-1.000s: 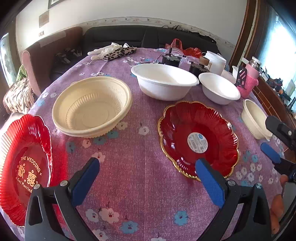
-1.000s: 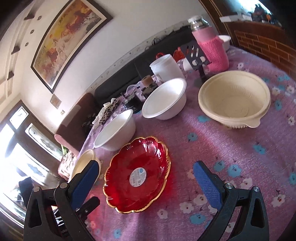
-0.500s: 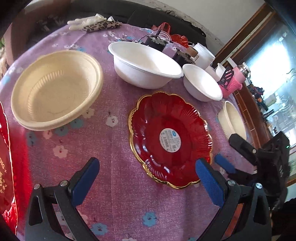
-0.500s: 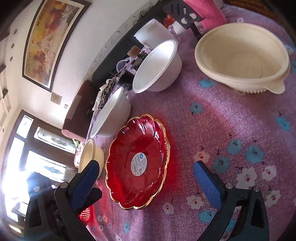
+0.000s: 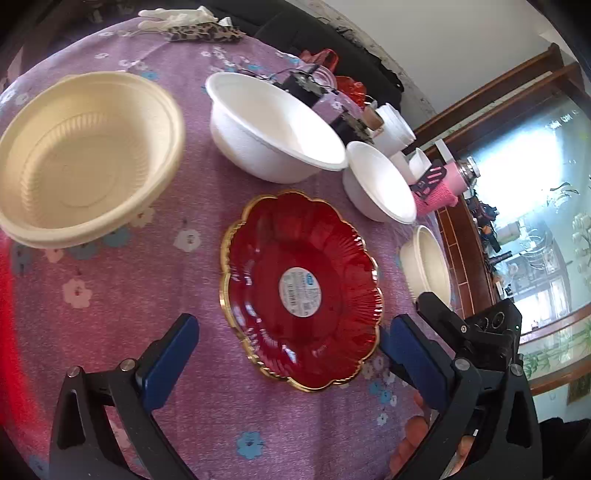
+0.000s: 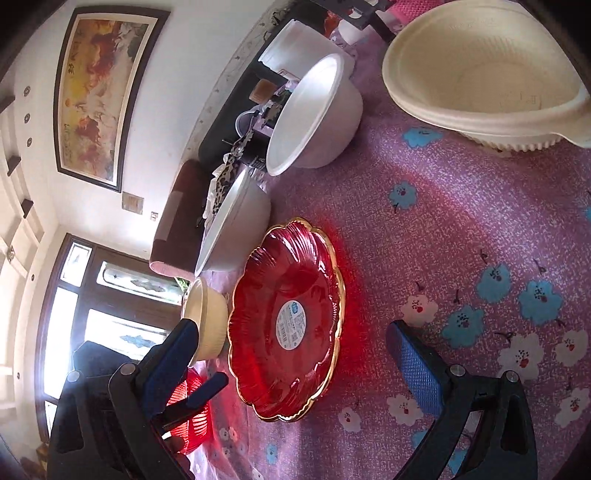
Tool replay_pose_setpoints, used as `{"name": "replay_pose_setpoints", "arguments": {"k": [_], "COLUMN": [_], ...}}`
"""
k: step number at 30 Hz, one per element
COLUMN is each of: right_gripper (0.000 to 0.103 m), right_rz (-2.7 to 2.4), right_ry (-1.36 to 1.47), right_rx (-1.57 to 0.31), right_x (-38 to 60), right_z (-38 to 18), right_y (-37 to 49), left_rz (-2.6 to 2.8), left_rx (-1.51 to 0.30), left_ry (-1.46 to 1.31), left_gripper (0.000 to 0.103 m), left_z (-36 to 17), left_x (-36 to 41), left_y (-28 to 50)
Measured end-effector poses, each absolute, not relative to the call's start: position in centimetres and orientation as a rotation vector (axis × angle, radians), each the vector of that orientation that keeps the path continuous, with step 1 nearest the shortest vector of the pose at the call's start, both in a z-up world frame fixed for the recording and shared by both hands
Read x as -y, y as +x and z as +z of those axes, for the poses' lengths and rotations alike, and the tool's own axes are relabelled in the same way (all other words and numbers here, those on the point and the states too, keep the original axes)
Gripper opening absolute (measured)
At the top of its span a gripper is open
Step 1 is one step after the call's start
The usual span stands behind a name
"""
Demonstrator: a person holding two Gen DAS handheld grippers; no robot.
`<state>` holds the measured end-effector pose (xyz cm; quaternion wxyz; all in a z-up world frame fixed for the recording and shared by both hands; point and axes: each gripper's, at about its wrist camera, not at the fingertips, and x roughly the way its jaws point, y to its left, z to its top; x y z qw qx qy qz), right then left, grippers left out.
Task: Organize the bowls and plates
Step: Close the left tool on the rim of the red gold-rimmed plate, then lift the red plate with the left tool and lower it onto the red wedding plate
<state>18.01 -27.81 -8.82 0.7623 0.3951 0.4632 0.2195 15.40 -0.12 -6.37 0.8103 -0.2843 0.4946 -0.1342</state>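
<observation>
A red gold-rimmed plate (image 5: 301, 288) with a white sticker lies on the purple flowered cloth, between both grippers; it also shows in the right wrist view (image 6: 290, 325). My left gripper (image 5: 291, 363) is open, just short of its near rim. My right gripper (image 6: 291, 365) is open, its jaws either side of the plate's edge, not touching. A large cream bowl (image 5: 85, 155) sits left, a large white bowl (image 5: 271, 127) and small white bowl (image 5: 380, 188) behind, a cream bowl (image 5: 426, 264) at right. A second red plate (image 6: 190, 413) is partly hidden.
A pink-sleeved bottle (image 5: 441, 188), white cups (image 5: 393, 125), dark gadgets (image 5: 304, 85) and a leopard-print cloth (image 5: 205, 33) stand at the table's far side. A dark sofa (image 6: 221, 122) and a brown armchair (image 6: 177, 225) lie beyond the table.
Both grippers have moved in toward the red sticker plate, which now looks larger and nearer. The right gripper has tilted. Both stay open.
</observation>
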Motion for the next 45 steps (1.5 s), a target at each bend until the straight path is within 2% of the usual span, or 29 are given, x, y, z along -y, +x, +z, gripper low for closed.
{"name": "replay_pose_setpoints", "arguments": {"k": [15,17,19,22,23,26,28,32,33,39,41,43,45], "right_gripper": [0.101,0.097,0.081,0.066,0.063,0.045,0.028,0.018,0.013,0.011,0.011,0.011,0.011], "right_rz": [0.518,0.525,0.529,0.502,0.499,0.495,0.466,0.441,0.434,0.411,0.404,0.399,0.396], "right_ry": [0.846,0.833,0.833,0.8,0.804,0.819,0.8,0.787,0.78,0.73,0.72,0.717,0.708], "right_rx": [-0.972,-0.98,-1.0,-1.026,-1.027,-1.042,-1.061,-1.062,-1.062,-1.046,-1.04,-1.036,-1.031], "right_x": [27.5,27.0,26.6,26.3,26.4,26.5,26.6,26.7,26.7,26.2,26.3,26.2,26.1], "right_z": [-8.8,-8.8,-9.2,-9.6,-9.7,-10.3,-10.7,-11.0,-11.0,-10.7,-10.6,-10.6,-10.6], "right_y": [18.2,18.5,18.7,19.0,19.0,19.3,19.4,19.5,19.5,19.5,19.4,19.3,18.9], "left_rz": [-0.256,-0.251,-0.248,-0.258,-0.259,-0.25,-0.25,-0.248,-0.245,-0.19,-0.17,-0.153,-0.146], "left_rx": [-1.068,-1.07,-1.068,-1.067,-1.065,-1.057,-1.052,-1.052,-1.053,-1.047,-1.049,-1.05,-1.05], "left_ry": [-0.482,-0.467,-0.451,-0.405,-0.385,-0.336,-0.342,-0.401,-0.408,-0.354,-0.343,-0.346,-0.347], "left_gripper": [0.103,0.103,0.103,0.101,0.098,0.082,0.075,0.054,0.052,0.035,0.023,0.016,0.014], "left_z": [-8.3,-8.5,-8.6,-8.7,-8.7,-8.6,-8.7,-8.8,-8.8,-8.7,-8.8,-8.9,-9.0], "left_x": [2.1,2.0,2.0,2.3,2.5,2.7,2.4,0.9,0.6,0.7,0.5,0.1,0.0], "left_y": [17.4,17.6,17.7,17.8,17.8,17.9,18.2,18.7,18.8,18.7,18.7,18.7,18.7]}}
